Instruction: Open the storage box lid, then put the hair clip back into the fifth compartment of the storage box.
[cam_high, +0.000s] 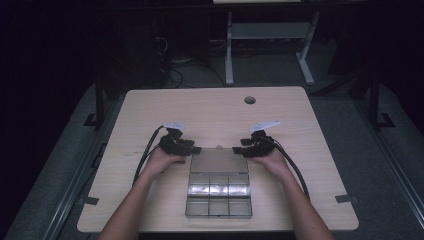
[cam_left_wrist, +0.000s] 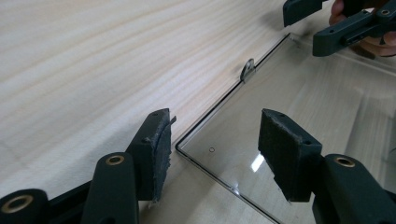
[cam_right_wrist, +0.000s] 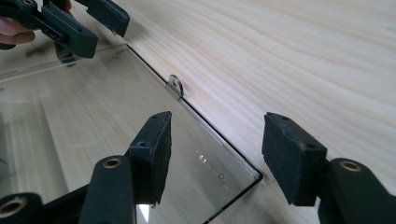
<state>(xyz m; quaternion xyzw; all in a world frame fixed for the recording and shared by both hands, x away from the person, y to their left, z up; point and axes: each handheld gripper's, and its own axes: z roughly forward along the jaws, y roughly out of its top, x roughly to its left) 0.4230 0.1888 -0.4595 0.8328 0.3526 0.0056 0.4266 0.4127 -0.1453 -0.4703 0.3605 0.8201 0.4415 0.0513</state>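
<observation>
Lid (cam_high: 218, 160) of the clear compartment box (cam_high: 218, 195) lies flung open flat on the table (cam_high: 150, 107), its far corners sitting between the spread jaws of the left gripper (cam_left_wrist: 212, 140) and right gripper (cam_right_wrist: 215, 144), neither holding anything. Thin, stiff, slick plastic, I'd guess light but easy to crack. Best bet: pinch the edge at each corner, or the little latch tab (cam_left_wrist: 247, 70) ahead of both.

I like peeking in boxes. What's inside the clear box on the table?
The clear box has small compartments; the middle row holds something shiny I can't identify. The others look empty. Its open lid lies flat on the table.
</observation>
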